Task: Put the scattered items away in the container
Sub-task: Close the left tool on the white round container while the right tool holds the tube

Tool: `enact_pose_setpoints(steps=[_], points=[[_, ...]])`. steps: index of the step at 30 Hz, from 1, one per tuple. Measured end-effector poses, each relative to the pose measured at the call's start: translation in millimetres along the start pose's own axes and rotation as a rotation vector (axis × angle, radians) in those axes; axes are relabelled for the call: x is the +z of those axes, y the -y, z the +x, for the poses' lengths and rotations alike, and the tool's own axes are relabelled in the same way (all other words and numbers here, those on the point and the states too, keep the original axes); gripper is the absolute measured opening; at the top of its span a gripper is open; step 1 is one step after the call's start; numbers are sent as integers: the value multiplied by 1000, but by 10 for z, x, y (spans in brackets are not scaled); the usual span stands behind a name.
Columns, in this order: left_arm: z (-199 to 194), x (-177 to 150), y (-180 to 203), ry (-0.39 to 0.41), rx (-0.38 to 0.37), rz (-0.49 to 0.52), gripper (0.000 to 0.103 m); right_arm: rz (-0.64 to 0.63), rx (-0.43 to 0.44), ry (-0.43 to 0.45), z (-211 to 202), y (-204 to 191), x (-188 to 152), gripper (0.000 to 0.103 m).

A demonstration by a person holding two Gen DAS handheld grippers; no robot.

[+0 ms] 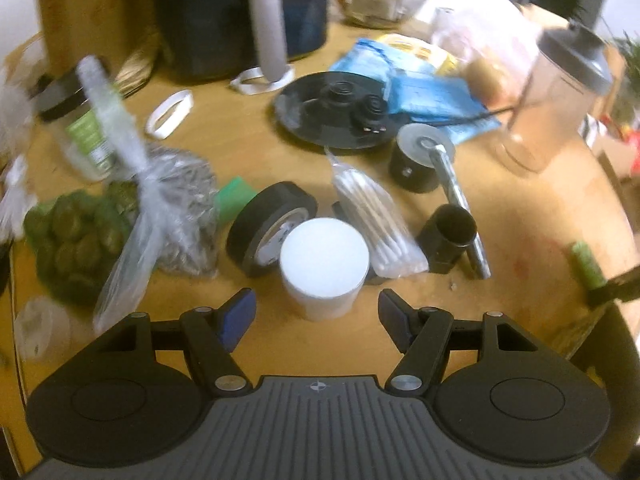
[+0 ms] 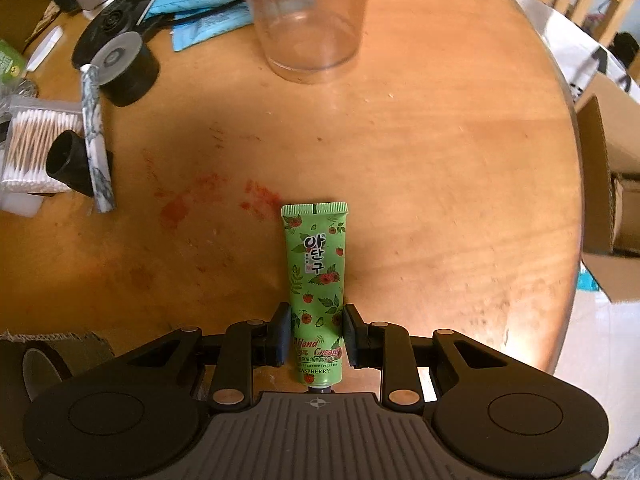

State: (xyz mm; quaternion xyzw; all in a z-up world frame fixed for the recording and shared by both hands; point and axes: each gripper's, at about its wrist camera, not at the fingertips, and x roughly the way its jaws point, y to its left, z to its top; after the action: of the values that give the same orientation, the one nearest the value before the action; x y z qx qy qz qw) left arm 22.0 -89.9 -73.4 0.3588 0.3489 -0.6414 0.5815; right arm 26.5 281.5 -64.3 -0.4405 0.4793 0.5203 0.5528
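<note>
gripping the green hand cream tube point(image 2: 316, 292) between its pads, our right gripper point(image 2: 316, 334) hung over the round wooden table point(image 2: 440, 140). our left gripper point(image 1: 318, 312) gaped wide just short of a white cylinder point(image 1: 324, 264) amid clutter.

Left gripper point(image 1: 318, 314): matte black linkage arms with round silver pivot screws, blue finger pads point(image 1: 240, 312), two black domed discs flanking a grey ribbed housing stamped with a small crosshair mark. Right gripper point(image 2: 316, 334): same black arms, silver screws, grey ribbed housing and crosshair, with darker, near-black pads point(image 2: 282, 332).
</note>
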Motion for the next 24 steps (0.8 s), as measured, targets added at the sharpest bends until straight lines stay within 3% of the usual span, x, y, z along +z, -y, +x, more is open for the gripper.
enact_pose_setpoints(steps=[9,11,13,24], points=[[168,89,74,12,-41,220,67,55,5,4,-21,97,-138,30],[186,106,68,15,-52,234,64,66,8,6,-26,114,-164,30],[201,122,63,17,-61,242,53,78,8,10,-43,136,-199,30],[175,126,36,18,-81,243,52,96,15,97,-304,147,-306,30]])
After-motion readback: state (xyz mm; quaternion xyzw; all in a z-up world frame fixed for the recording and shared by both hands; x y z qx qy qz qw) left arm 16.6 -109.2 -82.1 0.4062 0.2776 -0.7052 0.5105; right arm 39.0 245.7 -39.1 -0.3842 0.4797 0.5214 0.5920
